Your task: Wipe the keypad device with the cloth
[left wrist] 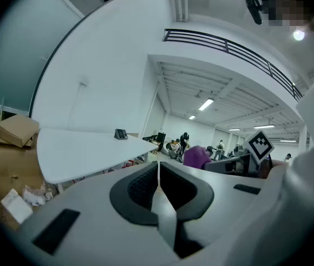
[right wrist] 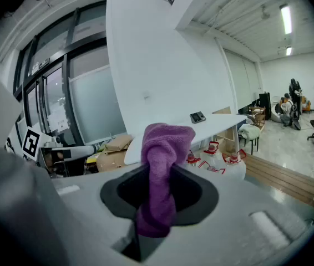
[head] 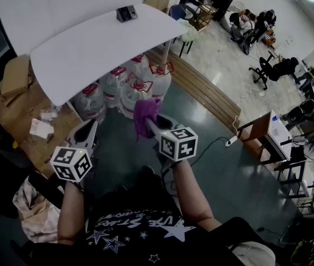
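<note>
One keypad device (head: 126, 13), one cloth (head: 145, 115), two hand-held grippers (head: 92, 127) (head: 152, 127), one table (head: 85, 51).

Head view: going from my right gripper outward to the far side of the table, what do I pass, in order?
Right gripper → purple cloth held in it → water jugs on the floor → white table → keypad device near the table's far edge.

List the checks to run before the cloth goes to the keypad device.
1. Grip: ok; the right gripper is shut on the purple cloth.
2. Free hand: ok; the left gripper has its jaws together, nothing between.
3. Target in sight: ok; the keypad device sits on the white table.
4. Contact: not ok; both grippers are well short of the table.
5. Approach: not ok; water bottles stand on the floor at its near edge.
</note>
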`<state>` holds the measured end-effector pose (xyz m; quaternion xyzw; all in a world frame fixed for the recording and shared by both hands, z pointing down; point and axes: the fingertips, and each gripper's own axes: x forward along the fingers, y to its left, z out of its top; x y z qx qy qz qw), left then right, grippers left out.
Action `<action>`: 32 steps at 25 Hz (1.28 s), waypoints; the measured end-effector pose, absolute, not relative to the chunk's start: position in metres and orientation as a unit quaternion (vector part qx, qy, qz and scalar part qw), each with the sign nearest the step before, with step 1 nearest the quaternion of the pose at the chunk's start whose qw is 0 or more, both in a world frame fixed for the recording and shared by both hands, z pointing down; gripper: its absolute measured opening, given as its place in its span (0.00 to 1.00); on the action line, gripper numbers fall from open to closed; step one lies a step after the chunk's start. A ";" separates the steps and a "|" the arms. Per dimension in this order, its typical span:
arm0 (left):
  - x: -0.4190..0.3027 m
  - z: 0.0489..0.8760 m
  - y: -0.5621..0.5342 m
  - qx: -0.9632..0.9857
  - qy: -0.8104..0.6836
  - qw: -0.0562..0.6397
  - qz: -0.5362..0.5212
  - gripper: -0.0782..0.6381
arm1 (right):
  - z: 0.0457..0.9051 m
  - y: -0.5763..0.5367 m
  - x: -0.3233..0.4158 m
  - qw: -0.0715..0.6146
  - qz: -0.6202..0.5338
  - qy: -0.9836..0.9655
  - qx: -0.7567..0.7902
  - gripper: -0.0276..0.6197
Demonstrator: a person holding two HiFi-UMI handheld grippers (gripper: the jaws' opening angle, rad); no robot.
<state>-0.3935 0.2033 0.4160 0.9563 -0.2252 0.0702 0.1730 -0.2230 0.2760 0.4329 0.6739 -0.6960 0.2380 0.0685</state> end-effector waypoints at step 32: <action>-0.366 0.445 0.193 0.957 -0.204 0.182 0.101 0.13 | 0.456 0.263 -0.217 0.070 0.253 -0.703 0.661 0.19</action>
